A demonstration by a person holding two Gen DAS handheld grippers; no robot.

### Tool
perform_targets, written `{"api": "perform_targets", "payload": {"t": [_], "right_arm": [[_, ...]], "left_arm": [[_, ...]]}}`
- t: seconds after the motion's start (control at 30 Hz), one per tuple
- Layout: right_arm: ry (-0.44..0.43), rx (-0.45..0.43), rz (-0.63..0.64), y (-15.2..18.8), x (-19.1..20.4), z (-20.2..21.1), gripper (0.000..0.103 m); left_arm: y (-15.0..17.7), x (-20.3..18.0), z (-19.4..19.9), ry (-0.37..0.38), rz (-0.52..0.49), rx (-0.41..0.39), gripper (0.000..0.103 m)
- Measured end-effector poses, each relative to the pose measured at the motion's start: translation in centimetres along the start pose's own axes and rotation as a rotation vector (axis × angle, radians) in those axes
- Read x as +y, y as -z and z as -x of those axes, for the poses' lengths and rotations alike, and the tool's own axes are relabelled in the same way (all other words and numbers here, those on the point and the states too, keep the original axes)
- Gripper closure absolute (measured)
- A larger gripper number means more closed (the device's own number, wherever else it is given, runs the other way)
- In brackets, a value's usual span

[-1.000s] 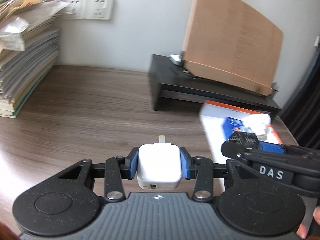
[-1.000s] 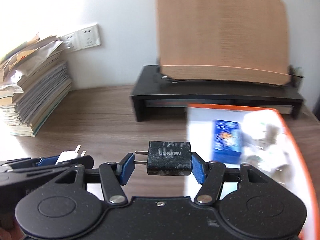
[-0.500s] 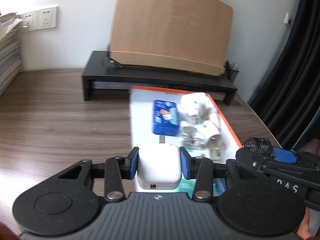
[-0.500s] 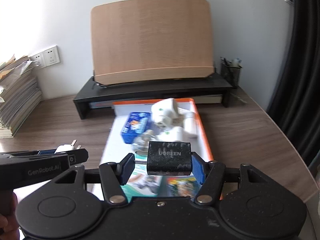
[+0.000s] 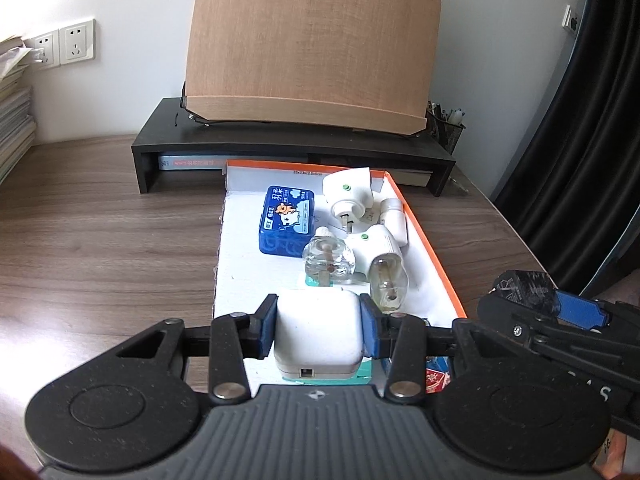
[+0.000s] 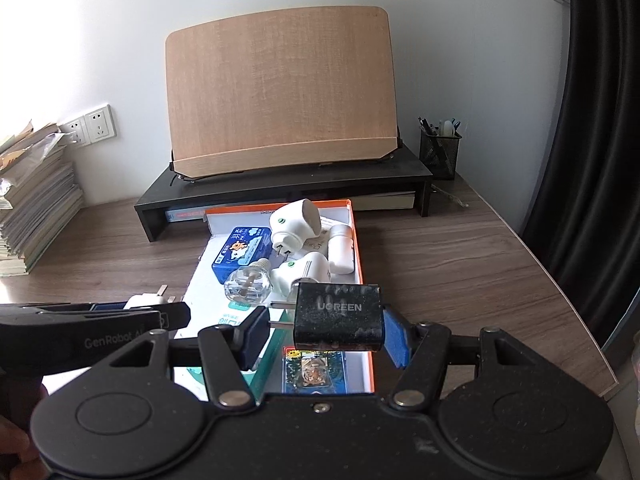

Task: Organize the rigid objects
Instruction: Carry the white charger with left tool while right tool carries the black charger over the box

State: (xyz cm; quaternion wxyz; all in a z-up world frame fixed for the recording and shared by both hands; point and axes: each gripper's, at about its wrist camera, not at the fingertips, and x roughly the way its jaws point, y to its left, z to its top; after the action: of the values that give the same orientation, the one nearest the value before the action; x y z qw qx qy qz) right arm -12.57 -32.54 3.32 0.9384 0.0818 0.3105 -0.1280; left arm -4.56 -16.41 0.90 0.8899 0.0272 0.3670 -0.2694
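My left gripper (image 5: 319, 330) is clamped on the white charger (image 5: 318, 328), my right gripper (image 6: 325, 330) on the black charger (image 6: 338, 317) — both over the near end of the orange-rimmed box (image 5: 436, 256). Both look light, stiff and smooth-sided, so I'd judge flat-face grips safest — the black one's prongs stick out sideways toward one pad.

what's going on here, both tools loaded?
Yes. A person holds a tool in each hand over the orange-edged box on the wooden desk. The left tool is clamped on a white charger; the right tool grips a black UGREEN charger, prongs pointing left. The box already holds a blue tin, white plug-in units and clear refill bottles. Neither charger is set down yet.
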Motion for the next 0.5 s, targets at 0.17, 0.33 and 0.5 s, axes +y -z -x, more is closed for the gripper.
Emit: {"api": "perform_targets", "payload": {"t": [0.17,0.33,0.5], "right_arm": [[-0.02,-0.003,0.01,0.2,-0.2,0.3,0.031],[-0.039,0.004,0.018,0.5,-0.1,0.4,0.031],[-0.048,0.004,0.022,0.7,-0.2,0.5,0.031]], "left_arm": [[0.4,-0.5,0.5,-0.025,0.003,-0.004,0.061],[0.9,-0.7,0.8,-0.039,0.007,0.003,0.061],[1.2,-0.8,0.8,-0.048,0.014,0.009,0.061]]}}
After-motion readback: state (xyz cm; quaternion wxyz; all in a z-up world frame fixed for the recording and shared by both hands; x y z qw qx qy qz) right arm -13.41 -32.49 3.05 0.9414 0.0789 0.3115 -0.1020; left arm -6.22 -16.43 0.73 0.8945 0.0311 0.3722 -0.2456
